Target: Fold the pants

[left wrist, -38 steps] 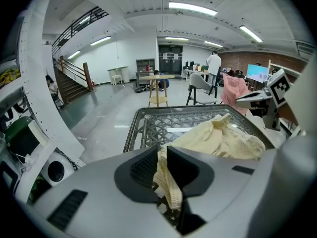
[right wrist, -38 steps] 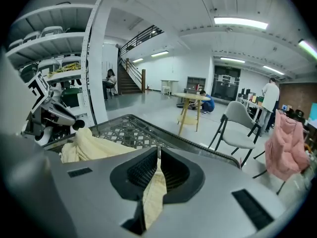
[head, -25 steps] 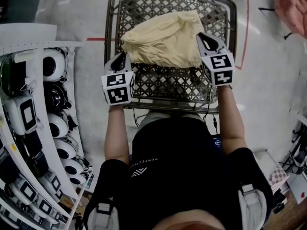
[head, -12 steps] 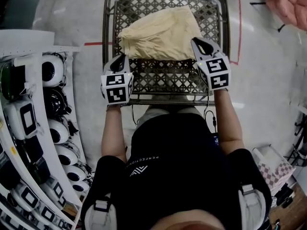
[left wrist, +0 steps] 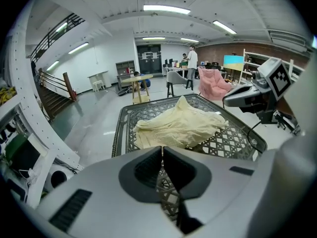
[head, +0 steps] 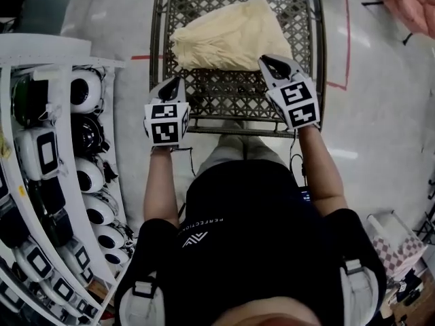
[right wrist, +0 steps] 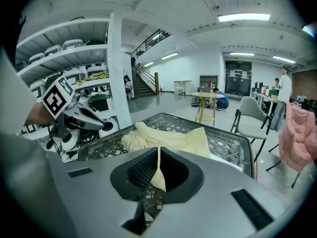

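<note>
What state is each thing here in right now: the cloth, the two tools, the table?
pants: crumpled, unfolded, lying on the table.
left hand-held gripper: jaws shut near the pants' corner; grip unclear.
right hand-held gripper: jaws shut on the pants' edge.
table: upright, pants on top.

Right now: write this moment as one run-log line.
left gripper shut | right gripper shut on pants | pants heaped on mesh table

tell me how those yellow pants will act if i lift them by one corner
Probably floppy: the pants lie in soft creases and folds on the mesh table, so they should drape and sag from the held corner. Likely light, as the cloth looks thin. They may snag on the open mesh.
</note>
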`<state>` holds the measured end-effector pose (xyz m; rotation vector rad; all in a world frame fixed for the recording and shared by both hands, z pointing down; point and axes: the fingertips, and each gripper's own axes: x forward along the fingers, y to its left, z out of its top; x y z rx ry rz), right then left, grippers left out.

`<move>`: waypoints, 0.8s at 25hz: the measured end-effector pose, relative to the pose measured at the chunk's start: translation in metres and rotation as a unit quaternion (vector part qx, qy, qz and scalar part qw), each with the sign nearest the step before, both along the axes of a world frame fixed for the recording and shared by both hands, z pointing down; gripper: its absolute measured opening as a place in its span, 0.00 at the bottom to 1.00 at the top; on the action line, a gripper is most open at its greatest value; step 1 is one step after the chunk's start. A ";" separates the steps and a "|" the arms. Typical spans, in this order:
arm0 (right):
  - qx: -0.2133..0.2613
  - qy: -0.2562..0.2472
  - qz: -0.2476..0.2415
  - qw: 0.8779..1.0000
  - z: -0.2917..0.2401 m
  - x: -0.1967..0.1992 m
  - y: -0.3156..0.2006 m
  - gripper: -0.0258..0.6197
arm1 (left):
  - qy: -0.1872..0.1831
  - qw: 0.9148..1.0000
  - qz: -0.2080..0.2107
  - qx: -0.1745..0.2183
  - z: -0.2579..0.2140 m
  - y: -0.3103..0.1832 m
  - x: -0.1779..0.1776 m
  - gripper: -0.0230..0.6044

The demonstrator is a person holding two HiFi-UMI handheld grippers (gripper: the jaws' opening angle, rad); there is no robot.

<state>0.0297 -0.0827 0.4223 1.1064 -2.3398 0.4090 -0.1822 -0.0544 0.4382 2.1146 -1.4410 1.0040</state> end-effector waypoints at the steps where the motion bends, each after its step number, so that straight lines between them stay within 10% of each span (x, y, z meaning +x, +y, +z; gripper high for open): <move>1: 0.000 -0.002 -0.004 1.000 0.000 -0.002 0.006 0.10 | -0.001 1.000 0.003 0.000 -0.001 0.004 0.003 0.07; 20: -0.001 -0.019 0.035 0.999 0.005 -0.026 0.036 0.10 | 0.001 0.991 0.137 0.006 -0.001 -0.012 0.016 0.07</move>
